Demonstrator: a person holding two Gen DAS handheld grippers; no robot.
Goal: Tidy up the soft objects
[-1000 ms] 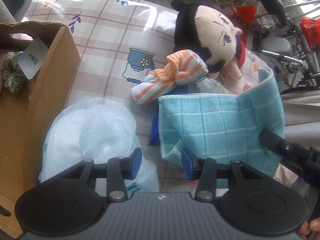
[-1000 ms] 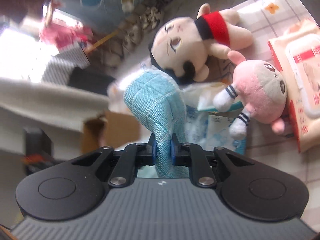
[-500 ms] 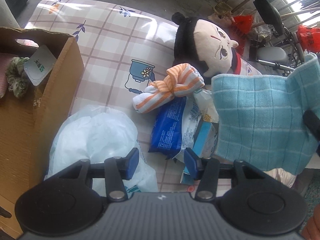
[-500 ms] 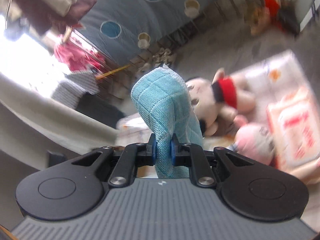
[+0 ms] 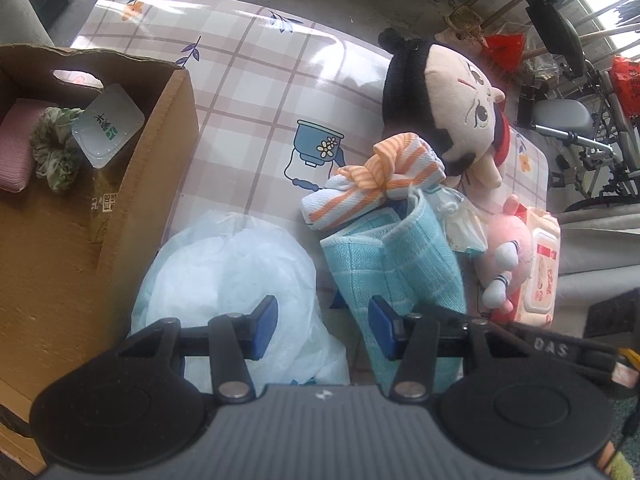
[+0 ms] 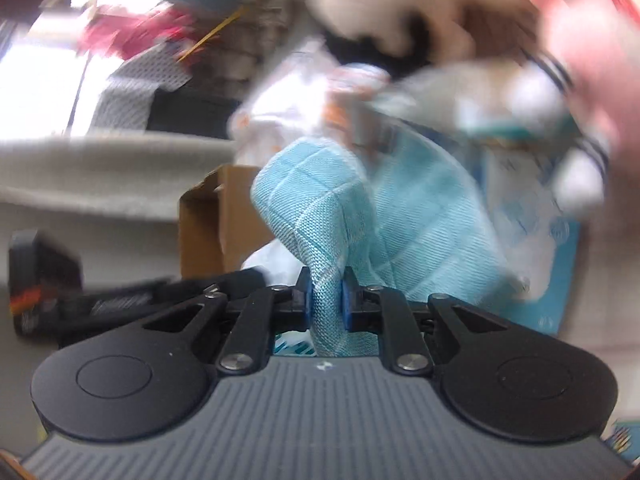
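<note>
The blue cloth is pinched tight in your right claw and hangs folded over the table, near the dolls. Your left claw is half open and holds nothing. Next, I think, carry the cloth to the box.

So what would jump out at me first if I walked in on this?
Probably the light blue cloth, pinched in the right tongs and draped over the clutter mid-table. Behind it lies a big-headed plush doll with black hair, and a cardboard box stands at the left edge.
</note>
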